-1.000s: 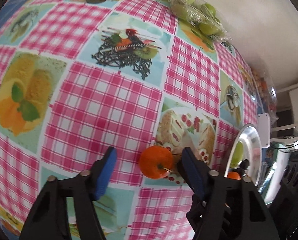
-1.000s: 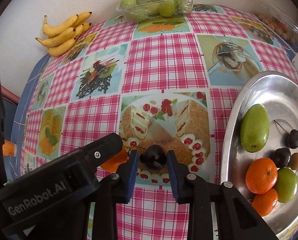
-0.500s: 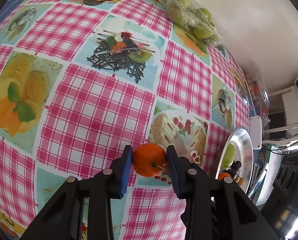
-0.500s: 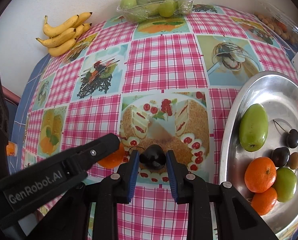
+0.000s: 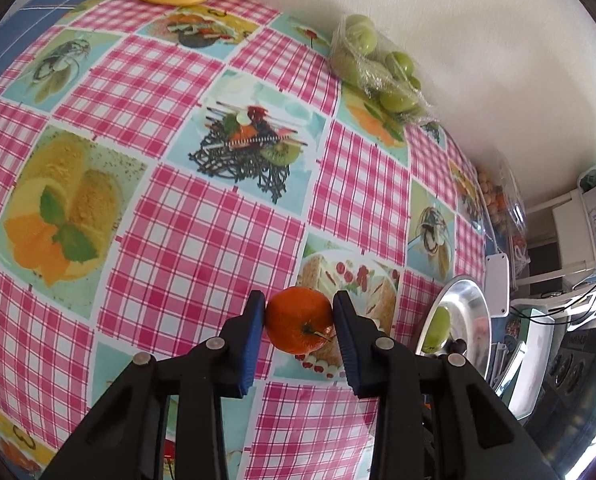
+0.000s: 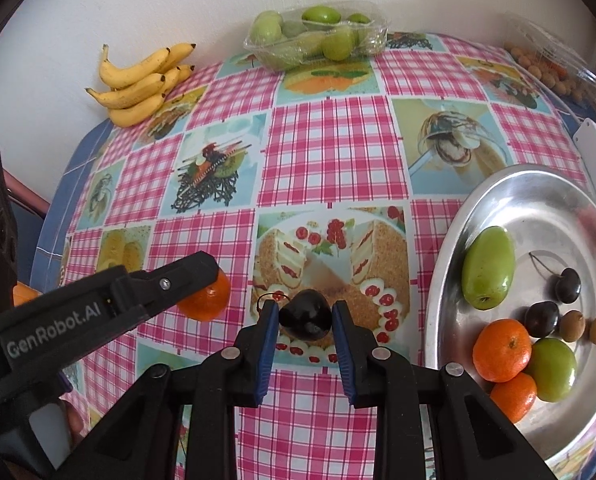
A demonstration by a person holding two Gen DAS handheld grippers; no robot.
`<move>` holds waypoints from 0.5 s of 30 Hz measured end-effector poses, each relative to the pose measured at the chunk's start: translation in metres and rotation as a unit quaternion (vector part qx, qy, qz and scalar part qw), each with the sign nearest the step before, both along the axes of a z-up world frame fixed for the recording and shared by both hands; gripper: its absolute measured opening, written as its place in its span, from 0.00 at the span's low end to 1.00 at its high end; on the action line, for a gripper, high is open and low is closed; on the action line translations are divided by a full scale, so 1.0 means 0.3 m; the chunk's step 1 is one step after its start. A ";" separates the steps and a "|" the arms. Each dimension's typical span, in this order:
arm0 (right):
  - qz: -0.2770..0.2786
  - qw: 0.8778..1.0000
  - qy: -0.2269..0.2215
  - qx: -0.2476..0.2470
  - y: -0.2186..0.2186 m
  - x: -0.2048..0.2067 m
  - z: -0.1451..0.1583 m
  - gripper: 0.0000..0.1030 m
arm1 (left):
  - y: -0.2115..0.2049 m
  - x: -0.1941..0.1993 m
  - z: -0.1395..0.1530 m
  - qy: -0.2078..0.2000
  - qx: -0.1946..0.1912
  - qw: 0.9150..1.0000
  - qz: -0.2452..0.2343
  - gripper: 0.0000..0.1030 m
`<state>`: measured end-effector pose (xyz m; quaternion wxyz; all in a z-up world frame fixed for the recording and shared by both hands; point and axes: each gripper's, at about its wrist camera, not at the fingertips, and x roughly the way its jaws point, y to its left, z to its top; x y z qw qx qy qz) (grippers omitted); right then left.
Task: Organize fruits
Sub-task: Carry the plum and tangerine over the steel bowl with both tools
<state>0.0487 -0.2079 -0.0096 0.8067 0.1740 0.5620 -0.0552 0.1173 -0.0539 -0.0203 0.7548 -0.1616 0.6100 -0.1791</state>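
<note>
My left gripper (image 5: 299, 317) is shut on an orange tangerine (image 5: 299, 319), held above the pink checked tablecloth. The same tangerine (image 6: 206, 300) shows in the right wrist view, pinched by the left gripper's finger (image 6: 170, 280). My right gripper (image 6: 305, 318) is shut on a dark cherry (image 6: 306, 315) with a thin stem. The silver plate (image 6: 553, 192) at the right holds a green fruit (image 6: 487, 267), two tangerines (image 6: 501, 350), another green fruit (image 6: 551, 368), dark cherries (image 6: 541, 319) and small brown fruits. The plate's rim (image 5: 473, 304) shows at the right in the left wrist view.
A bunch of bananas (image 6: 138, 86) lies at the back left by the wall. A clear box of green fruits (image 6: 315, 36) stands at the back middle. A clear box of small brown fruits (image 6: 549, 68) is at the back right. A white device (image 6: 595, 172) lies beyond the plate.
My left gripper closed from open onto the tangerine and lifted it off the cloth. My right gripper stayed shut on the cherry, nearly still.
</note>
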 end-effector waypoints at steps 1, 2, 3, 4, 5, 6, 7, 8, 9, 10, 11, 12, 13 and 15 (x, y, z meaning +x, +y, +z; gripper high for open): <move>-0.001 1.000 -0.003 -0.001 -0.002 -0.002 0.008 0.29 | 0.005 0.000 0.006 -0.003 0.001 1.000 0.001 0.35; -0.002 1.000 -0.005 -0.002 -0.003 -0.005 0.014 0.29 | 0.013 -0.001 0.014 -0.006 0.001 1.000 0.002 0.35; -0.003 1.000 -0.007 -0.003 -0.005 -0.007 0.021 0.29 | 0.015 -0.001 0.021 -0.010 0.002 1.000 0.004 0.35; -0.005 1.000 -0.011 -0.005 -0.008 -0.010 0.030 0.29 | 0.018 -0.002 0.029 -0.013 0.002 1.000 0.006 0.35; -0.006 1.000 -0.013 -0.007 -0.009 -0.012 0.037 0.29 | 0.018 -0.002 0.036 -0.017 0.003 1.000 0.008 0.35; -0.008 1.000 -0.016 -0.010 -0.012 -0.016 0.045 0.29 | 0.023 -0.003 0.045 -0.022 0.004 1.000 0.011 0.35; -0.010 1.000 -0.021 -0.013 -0.014 -0.019 0.056 0.29 | 0.025 -0.003 0.050 -0.025 0.006 1.000 0.012 0.35; -0.012 1.000 -0.025 -0.014 -0.017 -0.022 0.065 0.29 | 0.029 -0.004 0.057 -0.030 0.008 0.999 0.014 0.35; -0.014 0.999 -0.028 -0.015 -0.022 -0.026 0.074 0.29 | 0.033 -0.006 0.064 -0.035 0.010 0.999 0.016 0.35; -0.017 0.999 -0.033 -0.016 -0.027 -0.031 0.085 0.29 | 0.037 -0.007 0.071 -0.039 0.012 0.999 0.018 0.35; -0.019 0.999 -0.035 -0.018 -0.031 -0.035 0.092 0.29 | 0.038 -0.007 0.076 -0.043 0.013 0.999 0.021 0.35; -0.022 0.999 -0.038 -0.019 -0.036 -0.039 0.098 0.29 | 0.041 -0.008 0.083 -0.047 0.015 0.999 0.023 0.35; -0.024 0.999 -0.039 -0.020 -0.042 -0.042 0.104 0.29 | 0.044 -0.008 0.088 -0.050 0.016 0.998 0.024 0.35; -0.031 0.999 -0.039 -0.021 -0.053 -0.044 0.107 0.29 | 0.049 -0.010 0.096 -0.055 0.017 0.998 0.025 0.35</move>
